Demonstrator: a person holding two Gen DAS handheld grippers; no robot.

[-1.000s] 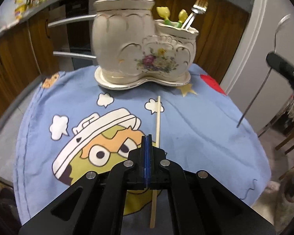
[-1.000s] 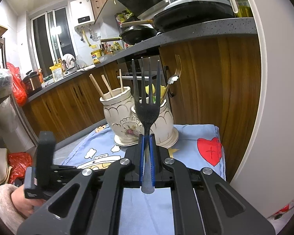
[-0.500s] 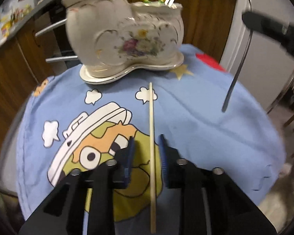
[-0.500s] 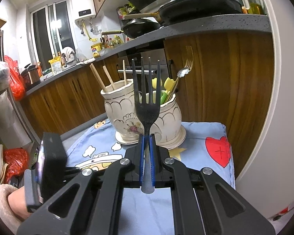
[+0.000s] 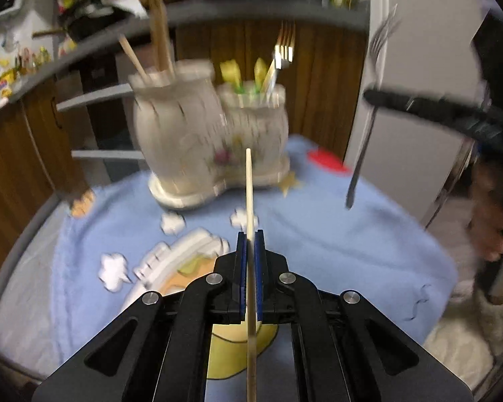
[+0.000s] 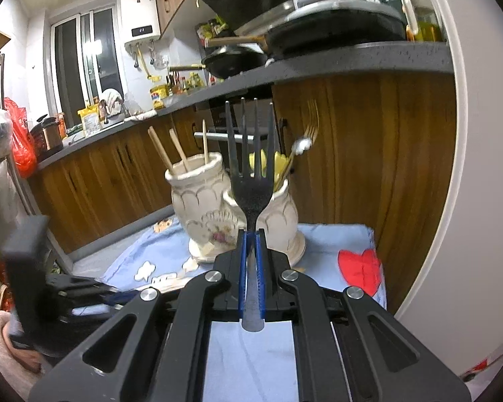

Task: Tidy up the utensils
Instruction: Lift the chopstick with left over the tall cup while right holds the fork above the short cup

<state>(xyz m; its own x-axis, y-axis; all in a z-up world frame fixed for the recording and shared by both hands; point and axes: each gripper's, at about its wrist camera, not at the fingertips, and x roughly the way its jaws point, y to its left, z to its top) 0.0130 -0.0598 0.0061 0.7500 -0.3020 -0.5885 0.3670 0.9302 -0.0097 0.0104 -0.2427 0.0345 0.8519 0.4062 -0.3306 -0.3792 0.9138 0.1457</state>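
Your left gripper [image 5: 250, 241] has its blue pads clamped on a wooden chopstick [image 5: 249, 201], which runs straight up the middle of the left wrist view, its far tip crossing in front of the ceramic holder [image 5: 211, 147]. Your right gripper [image 6: 251, 238] is pinched tight on the handle of a fork [image 6: 251, 181], tines upright and pointing toward the same holder; seen from the left wrist view the fork hangs off to the right with its handle end above the cloth.

Working down from the biggest things: wooden cabinets [image 6: 369, 150] under a grey counter [image 6: 352, 60] fill the background, with dark pans [image 6: 318, 30] sitting on top. Below you, a blue cartoon-print cloth [image 5: 335, 234] covers the table, with a red heart [image 6: 358, 264] near its right edge.

At the far side of the cloth stands the cream two-compartment holder on its base. Its taller left compartment [image 6: 198, 184] carries three wooden sticks [image 6: 177, 150] leaning out of the rim. Its shorter right compartment [image 6: 278, 204] holds a gold fork [image 6: 305, 144] and something yellow [image 6: 280, 162] that you cannot make out clearly.

Much of the left wrist view is motion-blurred, so the holder's painted flowers are smeared there.
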